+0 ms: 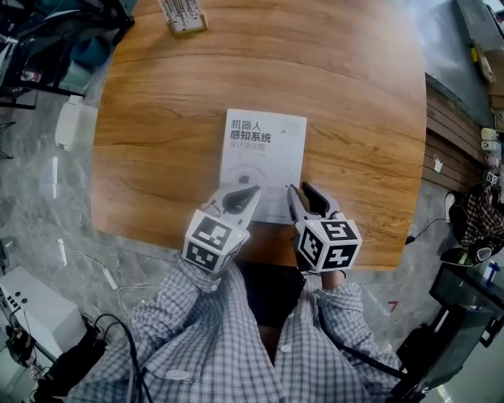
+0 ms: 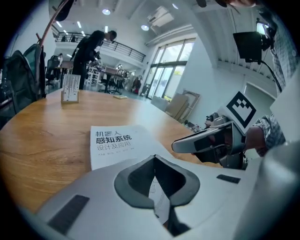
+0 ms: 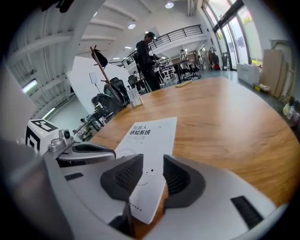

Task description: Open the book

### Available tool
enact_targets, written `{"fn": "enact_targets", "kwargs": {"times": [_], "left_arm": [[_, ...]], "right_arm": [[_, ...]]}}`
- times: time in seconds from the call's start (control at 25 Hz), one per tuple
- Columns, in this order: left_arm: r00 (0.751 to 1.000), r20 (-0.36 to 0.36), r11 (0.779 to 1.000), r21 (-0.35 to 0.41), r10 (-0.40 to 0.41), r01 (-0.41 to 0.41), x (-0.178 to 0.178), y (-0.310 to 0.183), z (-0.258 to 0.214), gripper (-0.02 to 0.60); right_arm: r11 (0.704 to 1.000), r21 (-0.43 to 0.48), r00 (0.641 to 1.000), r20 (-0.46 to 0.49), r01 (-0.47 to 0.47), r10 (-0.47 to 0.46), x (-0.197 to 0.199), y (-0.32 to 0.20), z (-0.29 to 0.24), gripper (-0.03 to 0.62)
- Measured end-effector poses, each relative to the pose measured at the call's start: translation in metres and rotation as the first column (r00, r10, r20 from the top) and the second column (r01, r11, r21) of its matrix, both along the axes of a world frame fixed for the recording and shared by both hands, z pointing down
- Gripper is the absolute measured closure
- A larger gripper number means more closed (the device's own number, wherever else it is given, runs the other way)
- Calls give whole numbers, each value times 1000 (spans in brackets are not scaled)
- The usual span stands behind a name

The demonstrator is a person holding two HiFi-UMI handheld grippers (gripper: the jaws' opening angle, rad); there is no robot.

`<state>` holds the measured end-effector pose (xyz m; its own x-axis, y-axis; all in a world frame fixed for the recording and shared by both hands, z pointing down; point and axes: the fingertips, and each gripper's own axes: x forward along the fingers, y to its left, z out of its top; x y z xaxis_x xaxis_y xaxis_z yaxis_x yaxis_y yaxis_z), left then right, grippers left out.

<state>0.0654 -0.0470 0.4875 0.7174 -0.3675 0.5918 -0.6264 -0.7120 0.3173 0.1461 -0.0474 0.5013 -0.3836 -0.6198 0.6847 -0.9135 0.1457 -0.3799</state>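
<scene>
A closed white book [image 1: 264, 161] with dark cover lettering lies flat on the round wooden table [image 1: 157, 118], near its front edge. My left gripper [image 1: 250, 191] is shut and empty, its tip over the book's near left part. In the left gripper view its jaws [image 2: 154, 159] meet, with the book [image 2: 115, 143] ahead and the right gripper [image 2: 206, 143] to the side. My right gripper [image 1: 299, 193] is open at the book's near right corner. The right gripper view shows that corner [image 3: 147, 136] lying between the spread jaws of the right gripper [image 3: 152, 176], pads not pressing it.
A small card stand [image 1: 183, 16] sits at the table's far edge. Bags and cables lie on the floor left of the table [image 1: 47, 307]. A person [image 2: 91, 51] stands far behind the table by desks. The table's front edge runs just under both grippers.
</scene>
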Motion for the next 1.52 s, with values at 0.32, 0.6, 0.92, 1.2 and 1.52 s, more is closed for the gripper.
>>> {"fn": "enact_targets", "kwargs": {"times": [0.32, 0.6, 0.92, 1.2, 1.52], "left_arm": [[997, 56, 998, -42, 48, -45, 2, -2, 26, 572], [997, 57, 998, -42, 56, -54, 5, -2, 28, 572], [990, 108, 996, 4, 90, -91, 7, 3, 30, 572], [989, 23, 987, -57, 149, -147, 11, 13, 24, 571], [976, -29, 974, -60, 217, -219, 21, 23, 0, 478]], "right_arm": [[995, -102, 1000, -13, 2, -3, 2, -1, 30, 471], [985, -174, 1000, 26, -1, 6, 1, 0, 45, 471], [977, -208, 991, 106, -57, 80, 7, 0, 38, 539], [978, -187, 960, 241, -97, 141, 5, -1, 16, 556], [988, -126, 955, 272, -87, 119, -3, -4, -12, 562]]}}
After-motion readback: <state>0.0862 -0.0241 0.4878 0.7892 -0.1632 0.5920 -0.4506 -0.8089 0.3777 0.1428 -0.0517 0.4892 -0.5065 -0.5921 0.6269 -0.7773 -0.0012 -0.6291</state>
